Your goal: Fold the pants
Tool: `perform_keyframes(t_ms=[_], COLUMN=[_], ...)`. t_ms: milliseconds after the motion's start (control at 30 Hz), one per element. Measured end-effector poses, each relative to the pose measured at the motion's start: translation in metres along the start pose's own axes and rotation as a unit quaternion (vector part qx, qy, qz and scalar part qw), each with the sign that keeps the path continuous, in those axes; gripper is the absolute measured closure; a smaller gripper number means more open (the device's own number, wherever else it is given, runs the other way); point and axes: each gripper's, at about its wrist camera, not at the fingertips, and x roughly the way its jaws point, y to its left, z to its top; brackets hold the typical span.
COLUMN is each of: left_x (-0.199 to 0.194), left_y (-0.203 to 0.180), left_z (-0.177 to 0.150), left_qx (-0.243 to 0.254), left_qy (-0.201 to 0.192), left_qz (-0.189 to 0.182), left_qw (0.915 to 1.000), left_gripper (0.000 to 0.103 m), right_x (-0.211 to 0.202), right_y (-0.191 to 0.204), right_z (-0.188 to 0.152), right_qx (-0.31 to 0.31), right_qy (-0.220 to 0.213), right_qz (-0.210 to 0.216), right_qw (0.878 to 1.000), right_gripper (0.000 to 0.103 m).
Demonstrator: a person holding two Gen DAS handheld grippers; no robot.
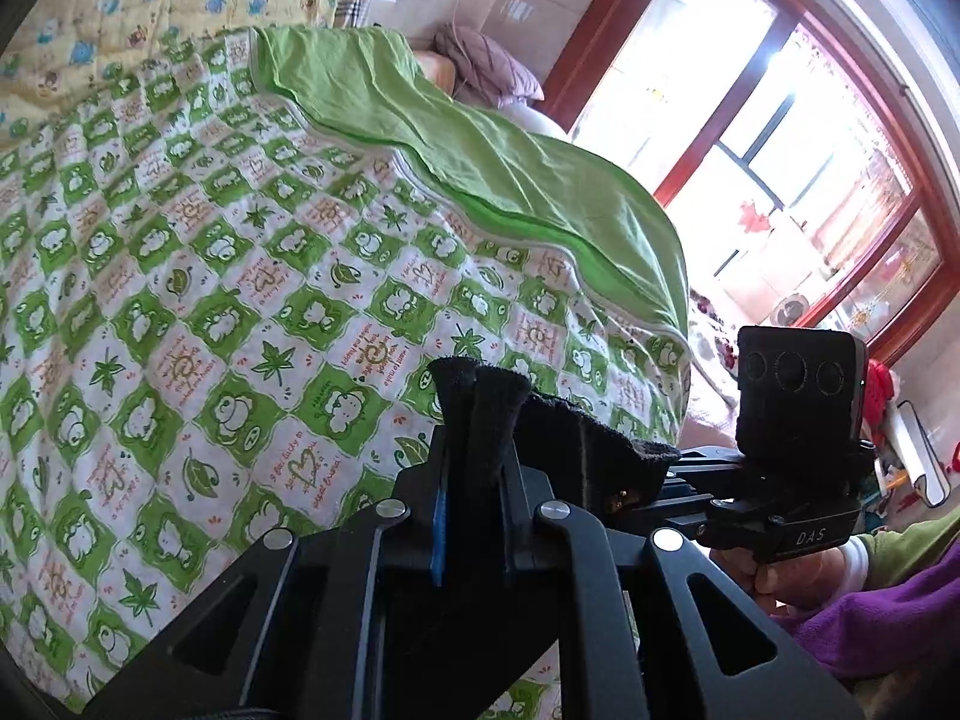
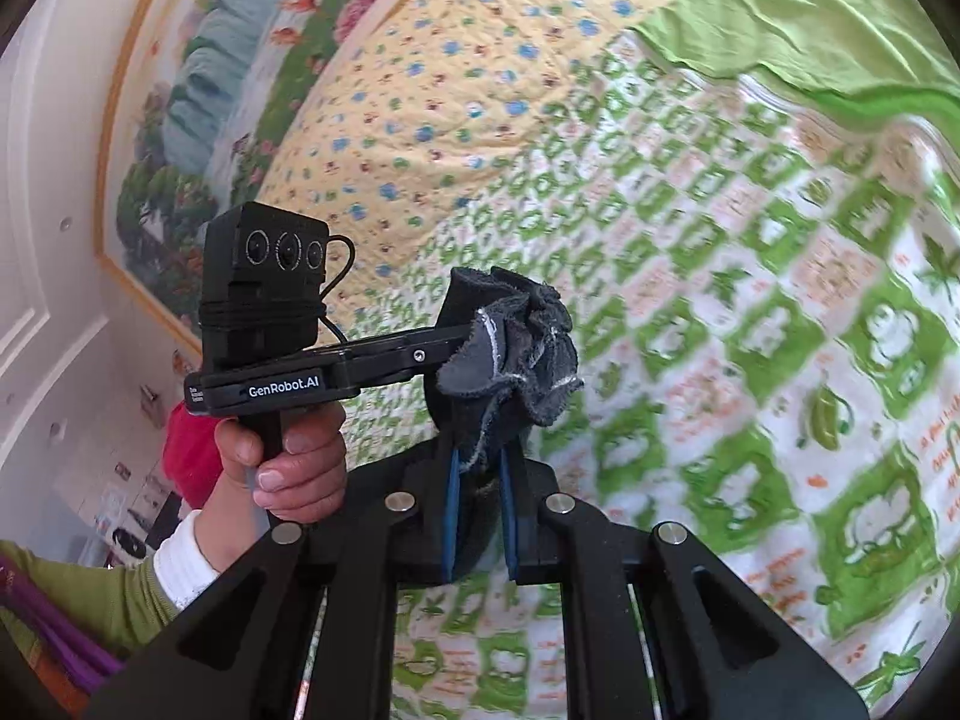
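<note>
Bed (image 1: 210, 300) fills both views, covered by a green-and-white frog-print quilt; a yellow quilt (image 2: 432, 96) with blue dots lies beyond it, toward 11 o'clock in the left wrist view. A plain green cloth (image 1: 480, 144) lies on the far side of the bed, running from 12 toward 3 o'clock in the left view and at 1 o'clock in the right view. Not the task item, as far as I can judge.

Pants (image 2: 510, 348): dark grey-black fabric, bunched and off the bed, held up between both tongs. In the right wrist view the ruffled edge sits just above centre; in the left wrist view the dark cloth (image 1: 540, 426) runs from centre out toward 3 o'clock, to the other tool.

Left tongs (image 1: 474, 420): clamped on the pants, fabric pinched between the fingers. Right tongs (image 2: 480, 468): also clamped on the pants, a wad of cloth between the blue pads.

The person's left hand (image 2: 282, 462) grips its handle at 8 o'clock in the right view; the right hand (image 1: 780, 576) shows at 4 o'clock in the left view.

Progress: early, by my read. Both grips are taken on one edge, maybe waist or hem, cannot tell which. No crease or flat fold is visible. Left to do: spread the pants on the quilt, bring leg onto leg, fold lengthwise, let go.
</note>
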Motion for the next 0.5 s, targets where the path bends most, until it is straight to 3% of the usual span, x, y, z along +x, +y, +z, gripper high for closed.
perform_keyframes(t_ms=[267, 500], left_x=[-0.071, -0.121], left_y=[0.003, 0.019], left_z=[-0.031, -0.084], left_qx=[-0.01, -0.042], left_qy=[-0.058, -0.093], left_qz=[0.019, 0.052], left_qw=[0.9981, 0.9935], left_gripper=[0.092, 0.092], right_x=[0.019, 0.065], right_y=[0.043, 0.081], right_z=[0.008, -0.004], right_qx=[-0.041, -0.075], right_qy=[0.026, 0.094], right_qz=[0.074, 0.137], right_qw=[0.996, 0.983], right_gripper=[0.09, 0.09])
